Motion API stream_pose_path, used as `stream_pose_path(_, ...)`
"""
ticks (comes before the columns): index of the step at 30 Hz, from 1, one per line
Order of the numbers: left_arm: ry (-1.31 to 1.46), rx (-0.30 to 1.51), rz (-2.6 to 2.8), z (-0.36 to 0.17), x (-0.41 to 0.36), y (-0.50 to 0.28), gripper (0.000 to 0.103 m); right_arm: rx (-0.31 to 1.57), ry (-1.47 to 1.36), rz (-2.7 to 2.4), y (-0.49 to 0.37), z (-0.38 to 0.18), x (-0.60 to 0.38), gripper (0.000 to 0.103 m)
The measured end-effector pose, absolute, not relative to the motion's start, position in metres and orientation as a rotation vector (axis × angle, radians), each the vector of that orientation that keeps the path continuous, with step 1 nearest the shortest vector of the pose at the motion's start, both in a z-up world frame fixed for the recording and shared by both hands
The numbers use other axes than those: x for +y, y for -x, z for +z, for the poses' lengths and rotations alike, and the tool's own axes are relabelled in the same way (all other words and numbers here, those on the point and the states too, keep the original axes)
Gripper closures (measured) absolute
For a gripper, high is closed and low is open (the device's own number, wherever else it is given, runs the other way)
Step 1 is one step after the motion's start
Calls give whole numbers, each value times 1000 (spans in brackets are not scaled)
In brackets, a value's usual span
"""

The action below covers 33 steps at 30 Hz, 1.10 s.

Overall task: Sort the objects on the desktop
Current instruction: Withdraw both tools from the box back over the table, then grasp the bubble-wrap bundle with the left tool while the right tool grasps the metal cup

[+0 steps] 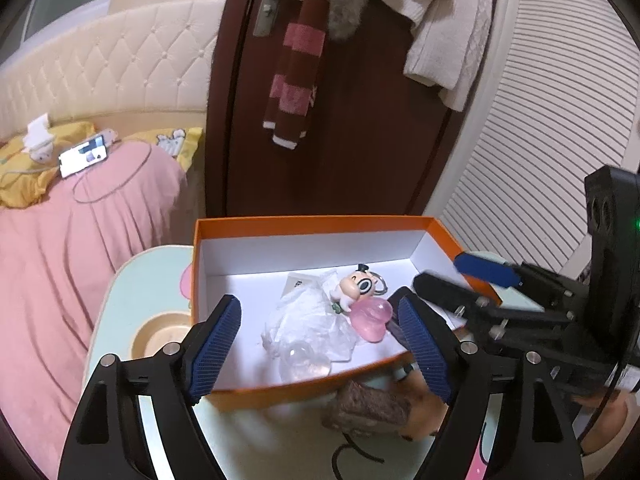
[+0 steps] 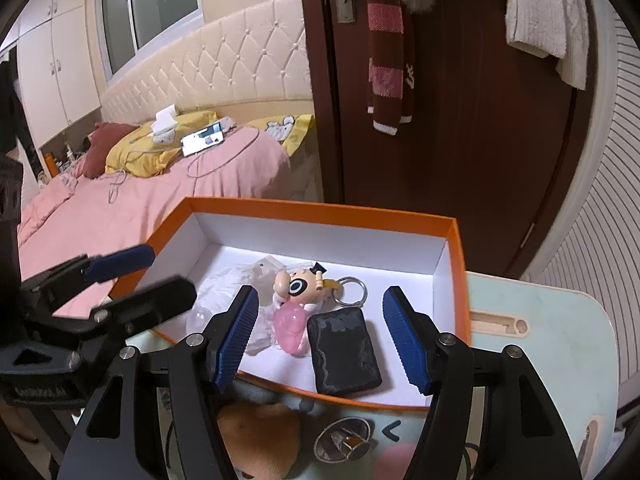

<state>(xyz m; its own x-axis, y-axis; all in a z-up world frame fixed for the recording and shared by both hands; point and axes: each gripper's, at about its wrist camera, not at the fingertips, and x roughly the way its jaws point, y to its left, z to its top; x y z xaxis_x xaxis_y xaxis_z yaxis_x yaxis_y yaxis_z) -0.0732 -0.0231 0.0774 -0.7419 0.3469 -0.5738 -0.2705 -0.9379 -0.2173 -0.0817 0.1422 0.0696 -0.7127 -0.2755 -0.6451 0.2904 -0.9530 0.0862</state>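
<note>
While both claws gape, orange box (image 2: 256, 209) holds keychain (image 2: 302, 284)

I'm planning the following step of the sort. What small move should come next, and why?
Probably lift the right tongs back from the orange box and move toward the brown plush in front of it. Both tongs are open and hold nothing; the black pad already lies in the box, while the plush remains on the table.
</note>
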Motion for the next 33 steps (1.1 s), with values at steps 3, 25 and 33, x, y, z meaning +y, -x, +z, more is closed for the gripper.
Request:
stream_pose_path(3, 892, -179, 2663, 83, -28, 61, 21, -1, -932, -2690, 71, 81, 152, 37)
stream_pose_path(25, 1055, -86, 2541, 29, 5, -37, 22, -247, -1159, -2678, 13, 33, 219, 37)
stream_pose_path(33, 1075, -108, 2544, 22, 2, -32, 25, -238, -1159, -2650, 7, 28, 215, 37)
